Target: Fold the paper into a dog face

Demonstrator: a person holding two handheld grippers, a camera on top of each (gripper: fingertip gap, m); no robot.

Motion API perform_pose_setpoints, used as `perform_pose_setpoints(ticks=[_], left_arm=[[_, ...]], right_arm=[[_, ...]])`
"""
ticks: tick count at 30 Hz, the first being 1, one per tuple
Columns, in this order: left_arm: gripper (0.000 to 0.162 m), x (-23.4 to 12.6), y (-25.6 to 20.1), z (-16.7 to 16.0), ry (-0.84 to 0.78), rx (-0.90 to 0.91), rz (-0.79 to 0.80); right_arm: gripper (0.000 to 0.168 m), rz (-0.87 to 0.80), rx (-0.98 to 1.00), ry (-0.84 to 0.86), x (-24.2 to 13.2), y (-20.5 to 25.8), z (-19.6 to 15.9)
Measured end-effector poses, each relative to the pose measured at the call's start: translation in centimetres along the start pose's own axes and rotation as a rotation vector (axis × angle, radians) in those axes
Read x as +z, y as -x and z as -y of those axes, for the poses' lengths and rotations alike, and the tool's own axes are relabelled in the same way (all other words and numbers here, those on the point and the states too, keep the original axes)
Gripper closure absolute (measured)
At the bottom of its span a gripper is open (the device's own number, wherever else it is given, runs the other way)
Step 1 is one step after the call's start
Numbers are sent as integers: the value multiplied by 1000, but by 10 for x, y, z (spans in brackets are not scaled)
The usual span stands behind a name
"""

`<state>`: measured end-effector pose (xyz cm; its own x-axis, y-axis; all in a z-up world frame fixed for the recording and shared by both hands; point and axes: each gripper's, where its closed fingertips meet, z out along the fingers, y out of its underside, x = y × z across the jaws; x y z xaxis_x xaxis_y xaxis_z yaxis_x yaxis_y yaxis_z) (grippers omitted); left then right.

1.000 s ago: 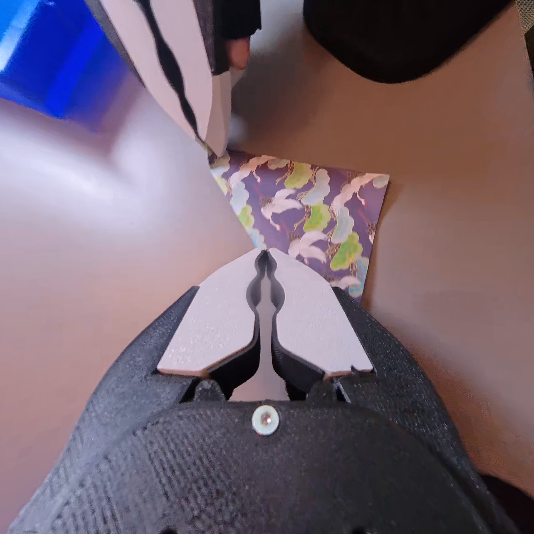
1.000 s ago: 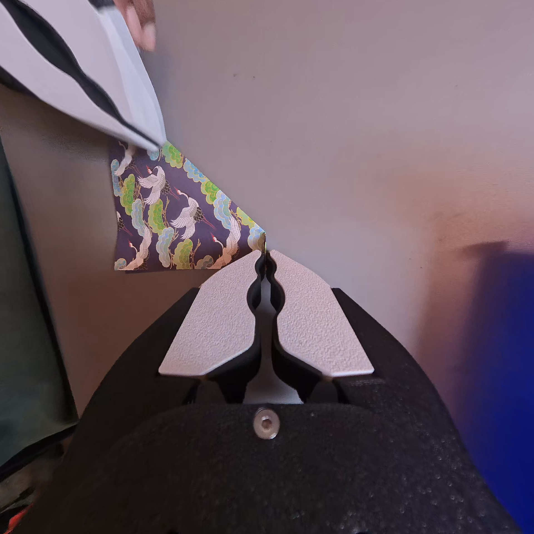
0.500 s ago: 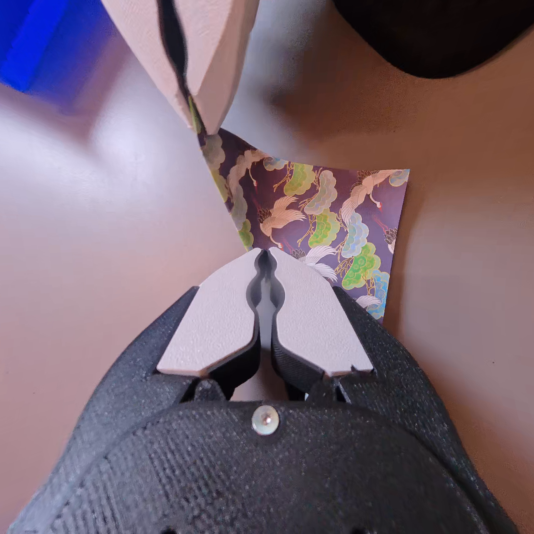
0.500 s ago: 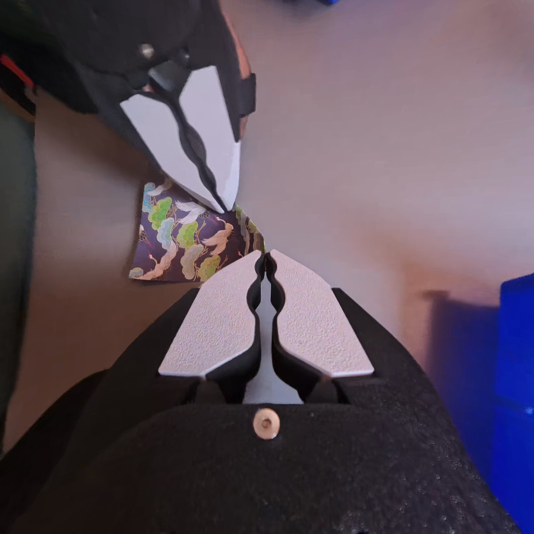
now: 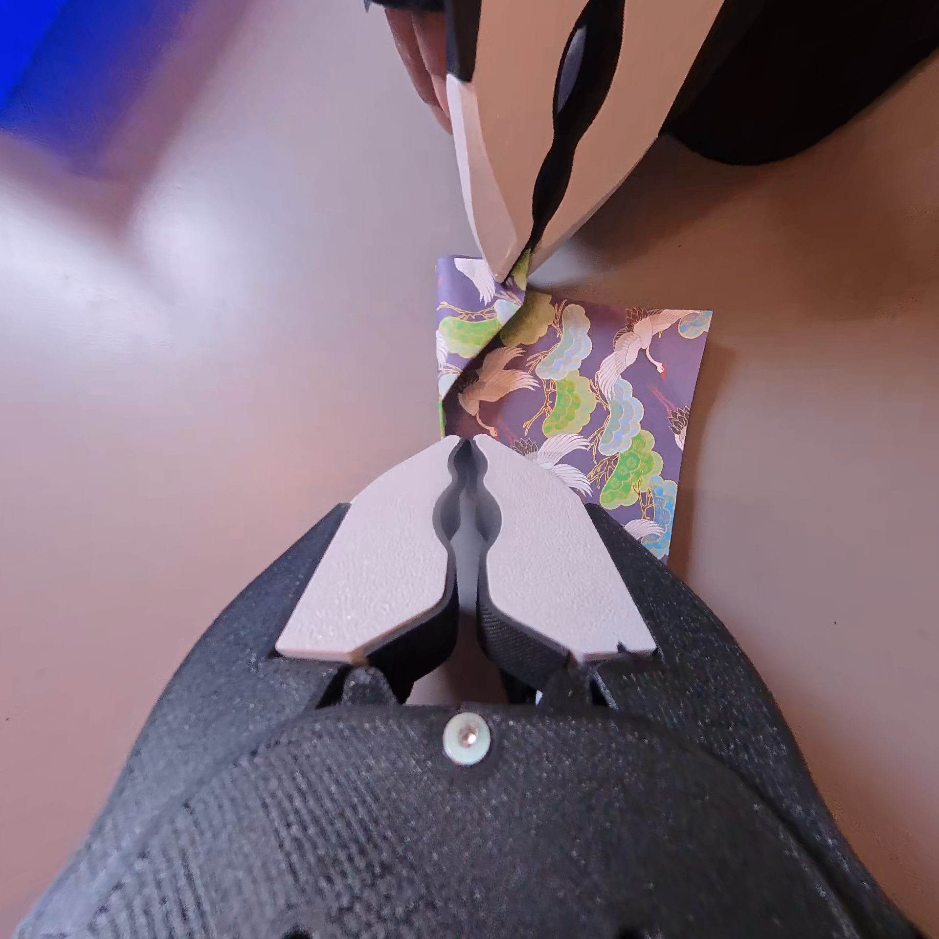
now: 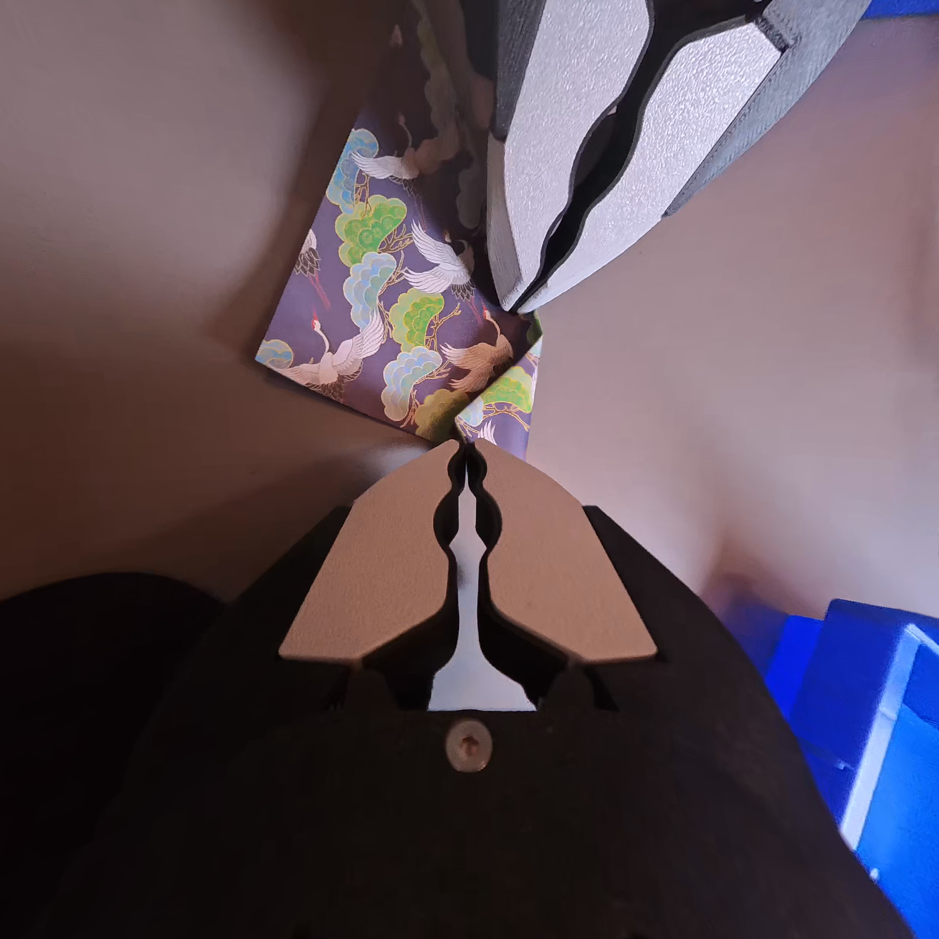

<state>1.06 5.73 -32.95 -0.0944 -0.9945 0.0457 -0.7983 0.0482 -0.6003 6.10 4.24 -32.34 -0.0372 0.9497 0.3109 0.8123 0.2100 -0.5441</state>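
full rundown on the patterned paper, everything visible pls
The paper is a thin, glossy-looking sheet, dark purple with white cranes and green and blue clouds. It lies mostly flat on the tan table. One corner flap is folded over along a diagonal crease. The right hand-held gripper is shut on that flap's tip; the left hand-held gripper, also shut, has its tips at the paper's near edge, though grip or press is unclear.

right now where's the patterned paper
The crane-print paper lies on the tan table, pinched between the two claw tips: the left claw at its near corner, the right claw at the folded far corner.
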Motion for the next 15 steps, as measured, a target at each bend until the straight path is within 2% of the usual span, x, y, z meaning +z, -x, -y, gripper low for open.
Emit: perform_pose_setpoints(ticks=[9,15], left_arm=[[162,0,1,0,-4,7,-8],[162,-1,1,0,-11,9,-16]], right_arm=[[168,127,39,86,3,4,-2],[168,138,44,85,3,3,-4]])
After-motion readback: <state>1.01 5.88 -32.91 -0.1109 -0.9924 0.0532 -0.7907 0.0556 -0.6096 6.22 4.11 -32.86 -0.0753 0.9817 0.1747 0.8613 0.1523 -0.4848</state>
